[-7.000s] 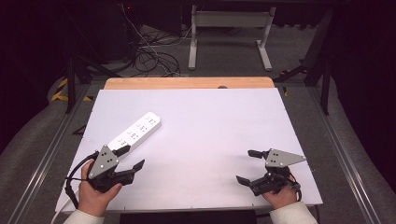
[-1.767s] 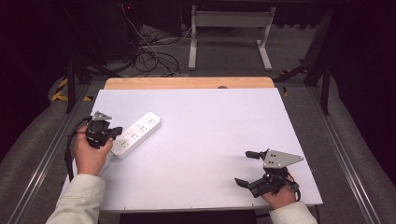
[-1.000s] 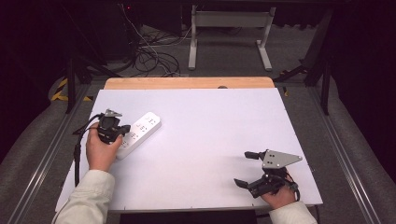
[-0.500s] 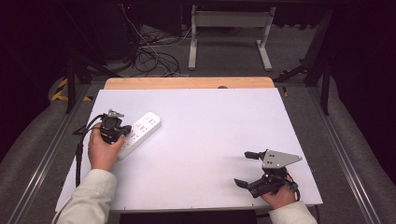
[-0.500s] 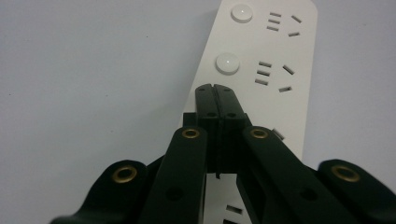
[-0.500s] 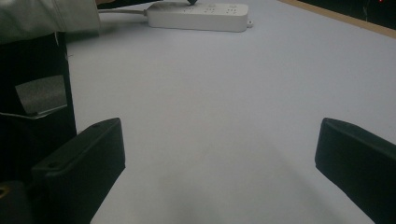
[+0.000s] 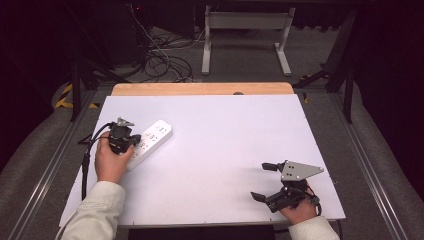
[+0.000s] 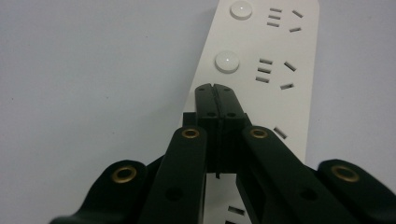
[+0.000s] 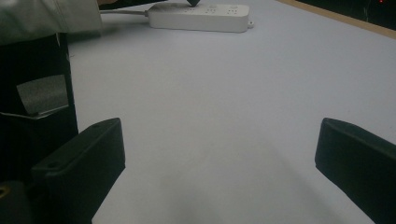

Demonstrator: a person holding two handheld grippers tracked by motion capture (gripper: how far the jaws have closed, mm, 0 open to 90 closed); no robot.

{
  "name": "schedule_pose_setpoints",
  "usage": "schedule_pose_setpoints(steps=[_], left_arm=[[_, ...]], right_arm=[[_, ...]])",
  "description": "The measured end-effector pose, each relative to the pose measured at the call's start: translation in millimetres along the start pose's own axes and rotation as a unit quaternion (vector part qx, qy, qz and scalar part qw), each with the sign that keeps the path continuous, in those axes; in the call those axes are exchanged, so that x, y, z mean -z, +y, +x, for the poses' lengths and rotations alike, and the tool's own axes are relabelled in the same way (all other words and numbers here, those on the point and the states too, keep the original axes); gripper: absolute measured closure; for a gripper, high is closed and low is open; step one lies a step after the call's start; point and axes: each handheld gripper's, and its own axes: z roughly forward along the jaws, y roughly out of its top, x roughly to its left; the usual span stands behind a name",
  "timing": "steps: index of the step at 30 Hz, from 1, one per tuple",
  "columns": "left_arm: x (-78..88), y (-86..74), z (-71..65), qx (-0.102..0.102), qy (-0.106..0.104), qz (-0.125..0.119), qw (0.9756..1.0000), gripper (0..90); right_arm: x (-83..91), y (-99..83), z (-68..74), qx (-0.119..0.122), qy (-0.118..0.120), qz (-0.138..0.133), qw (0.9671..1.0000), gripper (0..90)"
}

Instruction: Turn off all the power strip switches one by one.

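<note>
Pressing down with our left gripper, fingers shut together and empty, on the power strip near the table's left edge, probably for its switch; right gripper waits wide open.

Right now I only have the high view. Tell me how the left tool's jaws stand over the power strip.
Observer: The left tool is shut, jaws pressed together, tips over the power strip.
Operator: Give me the nearest feature.
Observer: A round button lies just beyond the tips; contact with the strip I cannot tell.
Operator: Now the right tool.
Observer: The right tool is wide open, bare table between its jaws.
</note>
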Motion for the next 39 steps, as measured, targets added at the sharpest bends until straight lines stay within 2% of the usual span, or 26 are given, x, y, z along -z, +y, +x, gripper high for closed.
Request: schedule_pose_setpoints(steps=[3,6,15,20,22,26,28,31,32,33,34,35,36,37,39], left_arm=[[0.0,0.0,0.1,0.000,0.000,0.000,1.0000,90.0],[0.1,-0.7,2.5,0.012,-0.010,-0.001,0.9999,90.0],[-0.1,-1.2,2.3,0.012,-0.010,-0.002,0.9999,90.0],[-0.4,-1.2,0.4,0.008,-0.002,-0.002,1.0000,90.0],[-0.3,-1.6,1.1,0.015,-0.006,-0.002,0.9999,90.0],[-0.9,-0.8,-0.3,0.009,-0.001,0.003,1.0000,90.0],[-0.7,-1.2,0.5,0.010,-0.003,0.002,0.9999,90.0],[1.3,-1.9,3.2,0.021,-0.017,0.003,0.9996,90.0],[12.2,-1.8,1.4,0.009,0.008,-0.016,0.9998,90.0],[12.2,-1.8,1.4,0.009,0.008,-0.016,0.9998,90.0],[29.2,2.2,0.0,0.007,-0.008,-0.059,0.9982,90.0],[29.2,2.2,0.0,0.007,-0.008,-0.059,0.9982,90.0],[33.4,5.4,-0.7,0.011,-0.018,-0.058,0.9981,90.0],[34.3,7.9,-1.8,0.005,-0.016,-0.048,0.9987,90.0],[31.6,8.9,-3.8,0.005,-0.020,-0.046,0.9987,90.0]], right_arm=[[-0.2,0.1,0.0,0.000,0.000,0.001,1.0000,2.3],[-0.4,-0.1,0.1,0.001,0.000,0.002,1.0000,2.3],[-0.8,-0.3,0.1,-0.001,0.002,0.001,1.0000,2.3],[-0.3,-0.4,0.2,-0.001,0.002,0.000,1.0000,2.3],[-0.4,-0.3,0.2,0.000,0.001,0.001,1.0000,2.3],[-0.7,-0.4,0.3,0.000,0.003,0.001,1.0000,2.3],[-1.0,-0.4,0.4,0.001,0.003,0.003,1.0000,2.3],[-0.4,-0.3,0.8,0.002,0.002,0.003,1.0000,2.3],[0.9,-0.3,0.6,0.002,0.001,0.001,1.0000,2.3],[1.7,-0.3,0.6,0.001,0.001,-0.001,1.0000,2.3],[2.3,-0.3,0.5,0.001,0.001,-0.003,1.0000,2.3],[2.6,-0.3,0.2,0.002,0.001,-0.004,1.0000,2.3],[2.6,-0.3,0.2,0.002,0.001,-0.004,1.0000,2.3],[2.2,-0.4,-0.2,0.000,0.002,-0.004,1.0000,2.3],[0.3,-0.3,-1.3,0.000,0.003,-0.001,1.0000,2.3]])
